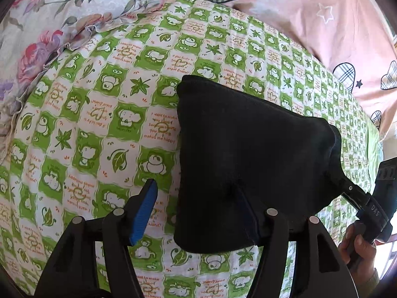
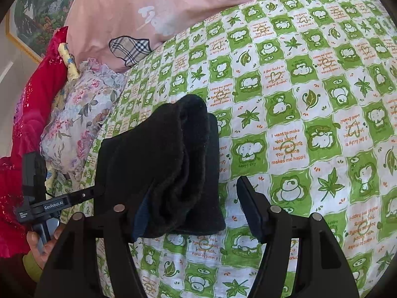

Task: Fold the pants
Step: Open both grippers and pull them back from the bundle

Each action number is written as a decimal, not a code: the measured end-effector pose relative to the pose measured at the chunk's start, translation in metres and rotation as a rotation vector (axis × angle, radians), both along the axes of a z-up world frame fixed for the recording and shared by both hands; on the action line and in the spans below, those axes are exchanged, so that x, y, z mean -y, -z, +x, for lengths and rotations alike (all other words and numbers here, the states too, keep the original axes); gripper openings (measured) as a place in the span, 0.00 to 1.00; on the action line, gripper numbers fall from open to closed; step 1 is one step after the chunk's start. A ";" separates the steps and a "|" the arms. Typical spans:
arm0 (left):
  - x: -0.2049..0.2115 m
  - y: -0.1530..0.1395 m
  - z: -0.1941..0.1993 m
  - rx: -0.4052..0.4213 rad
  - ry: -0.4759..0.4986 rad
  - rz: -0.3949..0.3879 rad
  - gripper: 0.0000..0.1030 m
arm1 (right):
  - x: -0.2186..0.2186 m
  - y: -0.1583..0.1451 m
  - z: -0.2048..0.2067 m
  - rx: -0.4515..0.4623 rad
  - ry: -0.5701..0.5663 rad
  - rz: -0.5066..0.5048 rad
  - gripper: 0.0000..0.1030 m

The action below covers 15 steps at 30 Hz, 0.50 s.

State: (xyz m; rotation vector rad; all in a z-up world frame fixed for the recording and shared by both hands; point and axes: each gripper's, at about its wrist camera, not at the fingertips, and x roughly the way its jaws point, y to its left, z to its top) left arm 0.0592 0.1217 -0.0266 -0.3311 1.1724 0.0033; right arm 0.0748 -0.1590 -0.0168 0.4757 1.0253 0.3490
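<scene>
While both tongs (image 1: 196,208) (image 2: 196,208) gape, folded black pants (image 1: 248,154) drape their inner fingers.

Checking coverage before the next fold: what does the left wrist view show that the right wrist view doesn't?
Left wrist only: the pants as one flat, broad black panel, the right claw's arm reaching its far corner, and a star printed on the pink quilt.

Right wrist only: the pants' stacked, rolled layers edge-on, a framed picture, red fabric, and the left claw at the pants' left edge.

Both: the green checked sheet, floral pillow, and pink quilt. Both claws look open.
</scene>
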 end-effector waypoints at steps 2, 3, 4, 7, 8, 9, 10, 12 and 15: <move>0.002 -0.001 -0.002 -0.005 0.003 0.016 0.66 | 0.001 -0.003 -0.002 0.007 0.001 -0.005 0.68; 0.003 -0.002 -0.003 -0.006 0.004 0.022 0.66 | 0.000 -0.005 -0.003 0.010 0.000 -0.006 0.70; 0.004 -0.003 -0.005 -0.005 0.005 0.031 0.67 | 0.000 -0.006 -0.003 0.013 -0.001 -0.006 0.71; 0.006 -0.006 -0.008 -0.005 -0.011 0.067 0.68 | -0.004 -0.012 -0.007 0.023 0.000 -0.021 0.79; 0.006 -0.007 -0.010 -0.004 -0.020 0.074 0.68 | -0.006 -0.014 -0.009 0.028 0.002 -0.028 0.80; 0.007 -0.008 -0.012 -0.002 -0.027 0.081 0.68 | -0.008 -0.016 -0.010 0.034 0.000 -0.030 0.82; 0.007 -0.009 -0.014 0.000 -0.031 0.088 0.68 | -0.010 -0.019 -0.013 0.041 -0.007 -0.032 0.83; 0.009 -0.012 -0.018 0.009 -0.028 0.108 0.68 | -0.017 -0.024 -0.016 0.054 -0.025 -0.051 0.84; 0.014 -0.014 -0.024 0.021 -0.014 0.136 0.68 | -0.027 -0.028 -0.021 0.068 -0.051 -0.088 0.85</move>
